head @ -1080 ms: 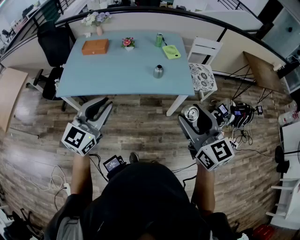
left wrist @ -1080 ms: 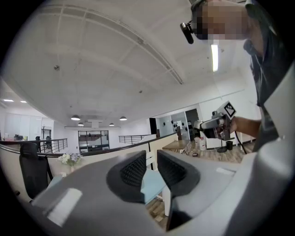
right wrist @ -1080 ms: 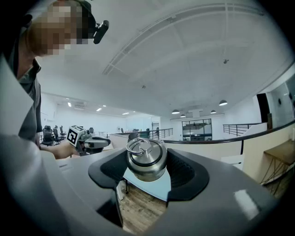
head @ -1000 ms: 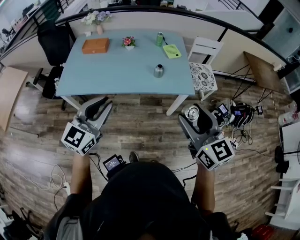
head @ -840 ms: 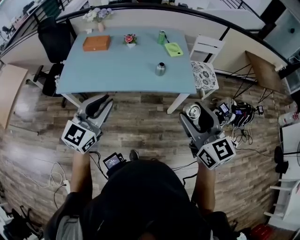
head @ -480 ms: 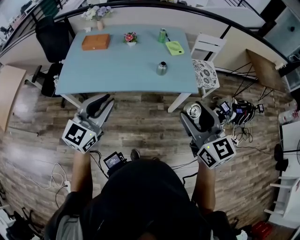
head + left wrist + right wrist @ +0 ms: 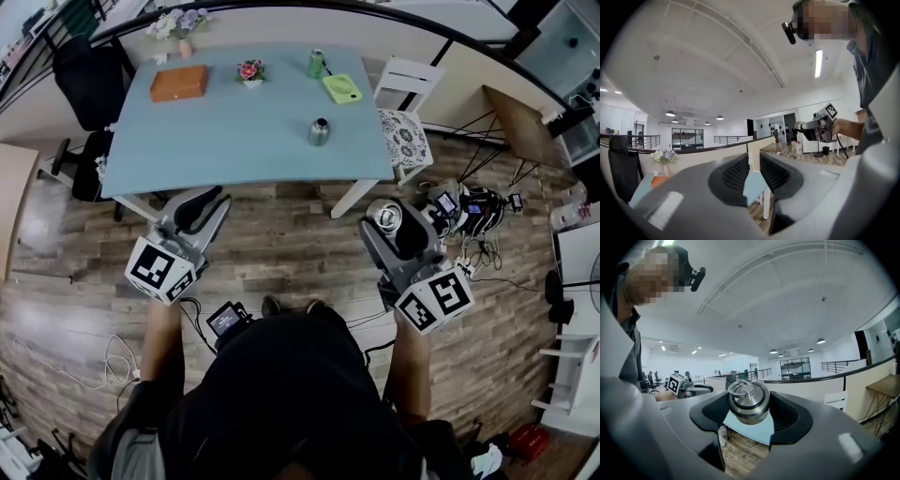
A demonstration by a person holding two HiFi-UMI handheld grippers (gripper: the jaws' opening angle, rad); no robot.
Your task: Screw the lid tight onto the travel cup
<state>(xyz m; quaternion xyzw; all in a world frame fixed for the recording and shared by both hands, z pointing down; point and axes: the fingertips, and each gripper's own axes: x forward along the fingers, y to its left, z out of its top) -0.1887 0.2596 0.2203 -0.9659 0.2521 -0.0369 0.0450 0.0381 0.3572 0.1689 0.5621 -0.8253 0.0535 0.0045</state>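
You stand short of the light blue table (image 7: 234,141), with both grippers over the wood floor (image 7: 281,253) below its near long edge, which runs across the upper part of the head view. Between that edge and the travel cup (image 7: 319,131) the tabletop lies bare, and the left half is open in front of the orange-brown box (image 7: 178,82). The far edge is the crowded one: the box, a small flower pot (image 7: 249,71), a green can (image 7: 316,64) and a yellow-green flat thing (image 7: 342,89) sit in a row there, all apart from the cup. A white chair (image 7: 405,80) with a patterned cushion (image 7: 401,145) stands just beside the table's right end, and a black office chair (image 7: 80,66) stands at the left end. A tangle of cables and devices (image 7: 469,208) lies on the floor just right of your right gripper (image 7: 386,223). That gripper pinches the steel lid (image 7: 748,401) by its sides, one jaw on each side; the lid's ringed top faces up and its underside faces the floor, so its short axis stands upright. Your left gripper (image 7: 754,161) has its jaws drawn close together with only a thin slit between them and nothing in it. The cup stands upright on the table, right of centre in the upper part of the head view, its long axis vertical and its dark top upward, well apart from the lid.
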